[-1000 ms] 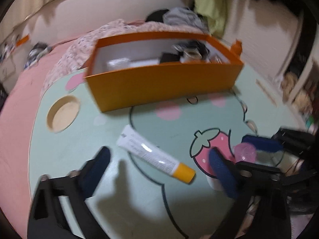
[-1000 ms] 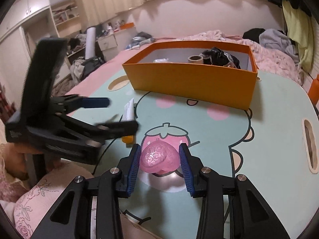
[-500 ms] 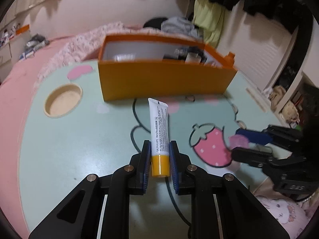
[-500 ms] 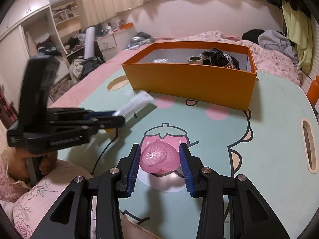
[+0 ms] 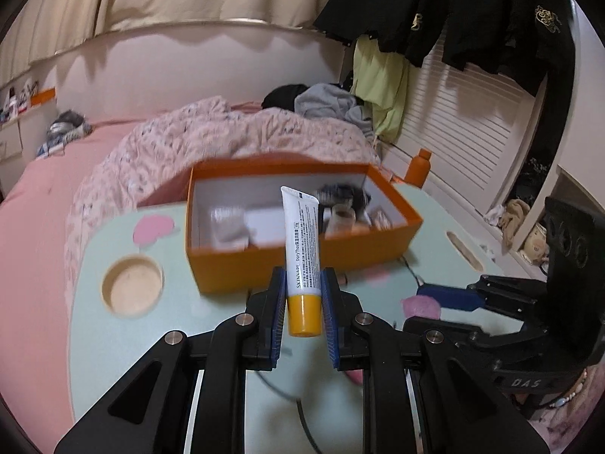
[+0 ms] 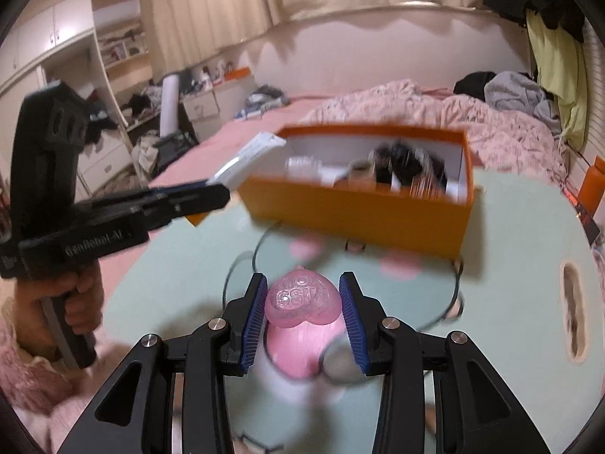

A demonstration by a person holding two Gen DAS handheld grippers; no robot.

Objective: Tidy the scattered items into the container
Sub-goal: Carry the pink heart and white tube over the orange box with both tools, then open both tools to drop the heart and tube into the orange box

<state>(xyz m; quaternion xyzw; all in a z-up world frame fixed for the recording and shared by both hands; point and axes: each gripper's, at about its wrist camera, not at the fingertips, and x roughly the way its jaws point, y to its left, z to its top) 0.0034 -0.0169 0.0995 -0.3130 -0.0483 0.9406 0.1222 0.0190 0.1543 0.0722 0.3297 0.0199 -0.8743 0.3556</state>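
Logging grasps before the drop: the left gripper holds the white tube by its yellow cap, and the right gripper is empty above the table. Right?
Not quite. The right gripper is not empty: the right wrist view shows it shut on a pink heart-shaped item. The left gripper does hold the white tube by its yellow cap.

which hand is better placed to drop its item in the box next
Left, probably. Its tongs grip the tube, raised near the box corner. The right tongs hold the pink item further back.
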